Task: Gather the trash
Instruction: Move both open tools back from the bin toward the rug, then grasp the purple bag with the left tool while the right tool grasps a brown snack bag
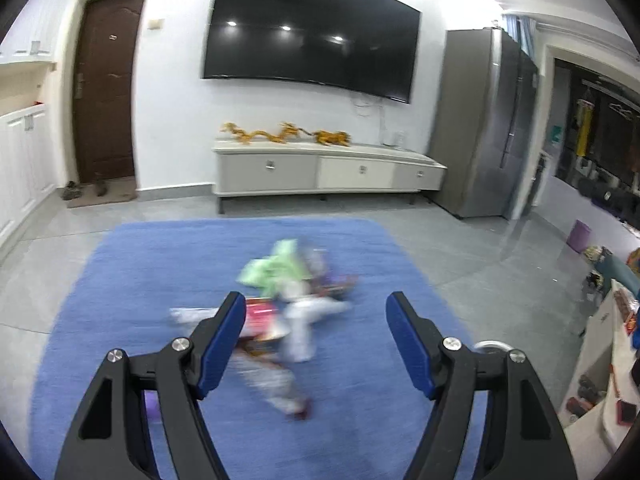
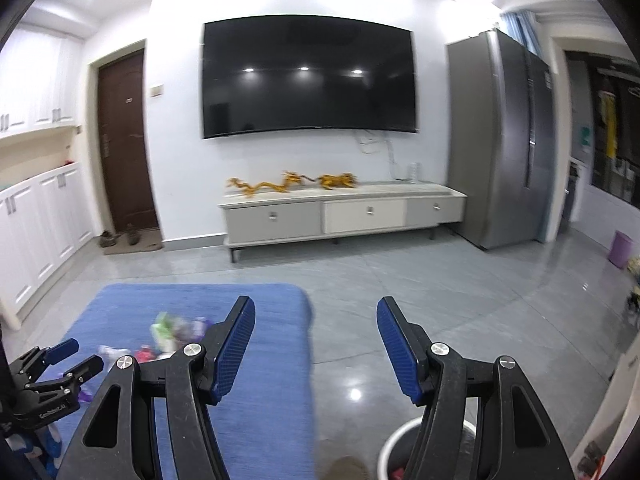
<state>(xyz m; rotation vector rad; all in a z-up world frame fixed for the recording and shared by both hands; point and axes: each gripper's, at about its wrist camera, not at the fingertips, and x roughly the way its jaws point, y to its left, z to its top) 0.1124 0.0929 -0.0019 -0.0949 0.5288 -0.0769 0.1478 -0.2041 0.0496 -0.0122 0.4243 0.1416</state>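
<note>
A blurred pile of trash (image 1: 288,304) lies on a blue rug (image 1: 152,280): a green wrapper (image 1: 276,266), a pink packet (image 1: 262,316), white crumpled pieces. My left gripper (image 1: 316,312) is open and empty, above the near side of the pile. In the right wrist view the pile (image 2: 176,332) shows small on the rug (image 2: 272,400), with the left gripper (image 2: 76,354) at the lower left. My right gripper (image 2: 316,320) is open and empty, over the rug's right edge and the floor. A white bin (image 2: 396,444) with some trash inside sits below it.
A TV cabinet (image 2: 344,216) stands against the far wall under a wall TV (image 2: 308,76). A grey fridge (image 2: 500,136) stands at the right, a brown door (image 2: 124,140) at the left. A purple bin (image 2: 620,248) is at the far right. Grey tile floor (image 2: 400,280) surrounds the rug.
</note>
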